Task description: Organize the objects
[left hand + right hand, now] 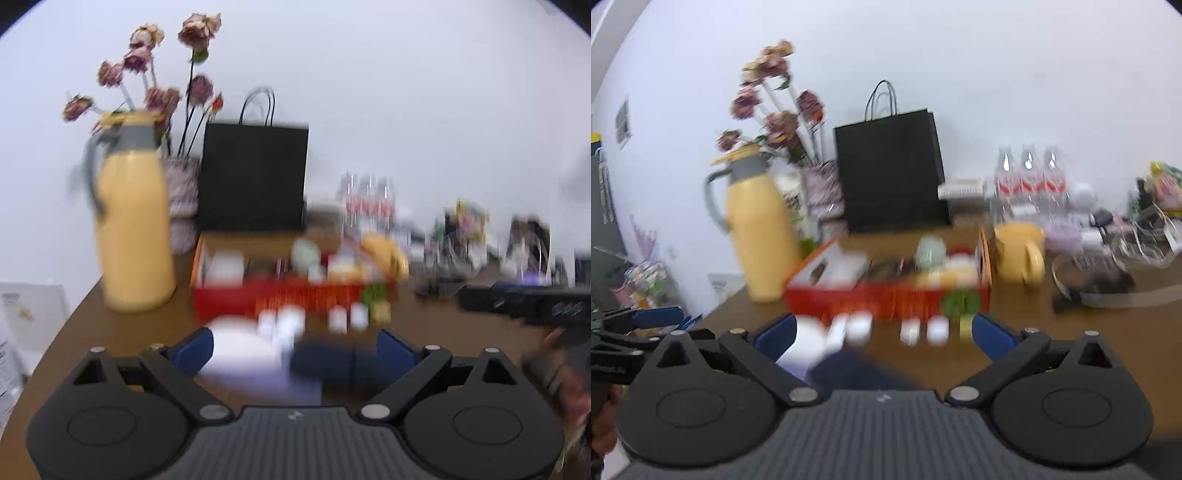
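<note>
Red box (886, 295) of small items sits mid-bench (1034, 332), yellow jug (762, 236) left, black bag (892, 173) behind, yellow mug (1019, 251) right. Left gripper (295, 349) and right gripper (884, 332): fingers wide, gripping nothing. Writing too blurred to read.

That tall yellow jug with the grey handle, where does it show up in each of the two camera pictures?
Left wrist view: the yellow jug stands at the left, on the brown table, left of the black paper bag.
Right wrist view: the yellow jug is left of centre, again left of the black paper bag.
Shared landmark: the red box, just right of the jug in both.
</note>
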The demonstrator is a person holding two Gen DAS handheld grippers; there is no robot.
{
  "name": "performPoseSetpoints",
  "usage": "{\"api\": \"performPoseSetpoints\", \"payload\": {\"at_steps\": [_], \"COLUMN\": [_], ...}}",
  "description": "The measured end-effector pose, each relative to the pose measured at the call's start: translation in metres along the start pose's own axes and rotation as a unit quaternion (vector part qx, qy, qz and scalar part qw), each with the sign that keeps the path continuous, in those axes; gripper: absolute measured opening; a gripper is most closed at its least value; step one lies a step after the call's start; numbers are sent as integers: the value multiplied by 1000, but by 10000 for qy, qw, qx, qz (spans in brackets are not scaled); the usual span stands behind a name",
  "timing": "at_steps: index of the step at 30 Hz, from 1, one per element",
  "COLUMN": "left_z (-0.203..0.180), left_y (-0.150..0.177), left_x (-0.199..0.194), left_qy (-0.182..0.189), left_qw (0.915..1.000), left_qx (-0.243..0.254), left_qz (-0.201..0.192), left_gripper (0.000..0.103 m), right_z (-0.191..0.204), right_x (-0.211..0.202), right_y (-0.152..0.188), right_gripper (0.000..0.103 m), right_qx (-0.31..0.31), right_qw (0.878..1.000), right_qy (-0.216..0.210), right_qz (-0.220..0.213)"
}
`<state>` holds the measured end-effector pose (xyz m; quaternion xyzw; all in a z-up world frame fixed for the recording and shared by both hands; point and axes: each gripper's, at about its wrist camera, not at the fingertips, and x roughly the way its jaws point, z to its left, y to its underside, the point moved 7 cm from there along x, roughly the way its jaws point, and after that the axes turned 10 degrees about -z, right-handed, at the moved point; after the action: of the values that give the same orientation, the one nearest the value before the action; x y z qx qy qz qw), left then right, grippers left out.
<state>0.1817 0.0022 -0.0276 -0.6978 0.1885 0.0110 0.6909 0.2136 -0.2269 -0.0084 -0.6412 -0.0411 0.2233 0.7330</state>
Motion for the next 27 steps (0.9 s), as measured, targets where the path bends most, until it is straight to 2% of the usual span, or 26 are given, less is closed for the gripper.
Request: {"api": "performPoseSetpoints", "payload": {"at_steps": [2, 4, 6, 9, 11, 14, 15, 16, 19, 20, 21, 24, 27], "left_z": [-1, 2, 2, -2, -9, -15, -15, -15, -12, -11, -8, 6, 19], "left_y": [29, 49, 58, 61, 68, 84, 89, 93, 96, 95, 94, 89, 79], "left_x": [-29, -47, -56, -42, -18, 15, 24, 31, 40, 42, 45, 57, 70], "left_qy": [4, -174, -243, -257, -248, -359, -441, -444, -393, -436, -505, -551, -517], "left_qw": [9994, 9974, 9969, 9975, 9971, 9951, 9940, 9933, 9944, 9943, 9943, 9947, 9955], "left_qx": [13, -97, -35, -26, 26, 186, 168, 120, 31, 60, 112, 72, -27], "left_qz": [350, 695, 744, 663, 720, 906, 988, 1058, 984, 969, 930, 869, 794], "left_gripper": [95, 95, 95, 93, 89, 73, 67, 64, 63, 57, 43, 38, 36], "right_z": [4, 5, 7, 16, 19, 20, 22, 22, 26, 27, 29, 33, 34], "right_x": [-40, -71, -91, -93, -76, -41, -31, -19, 19, 30, 42, 87, 141], "right_y": [28, 48, 58, 63, 68, 73, 74, 75, 75, 73, 69, 50, 41], "right_gripper": [103, 103, 103, 103, 103, 101, 101, 101, 101, 101, 101, 98, 71], "right_qx": [-148, -248, -304, -564, -813, -1140, -1189, -1229, -1504, -1564, -1566, -1292, -781], "right_qw": [9994, 9973, 9957, 9951, 9936, 9897, 9891, 9889, 9850, 9842, 9843, 9893, 9926], "right_qy": [-65, -107, -25, 5, 200, 445, 424, 369, 289, 264, 210, -93, -331], "right_qz": [294, 685, 870, 808, 762, 748, 755, 753, 799, 782, 787, 667, 871]}}
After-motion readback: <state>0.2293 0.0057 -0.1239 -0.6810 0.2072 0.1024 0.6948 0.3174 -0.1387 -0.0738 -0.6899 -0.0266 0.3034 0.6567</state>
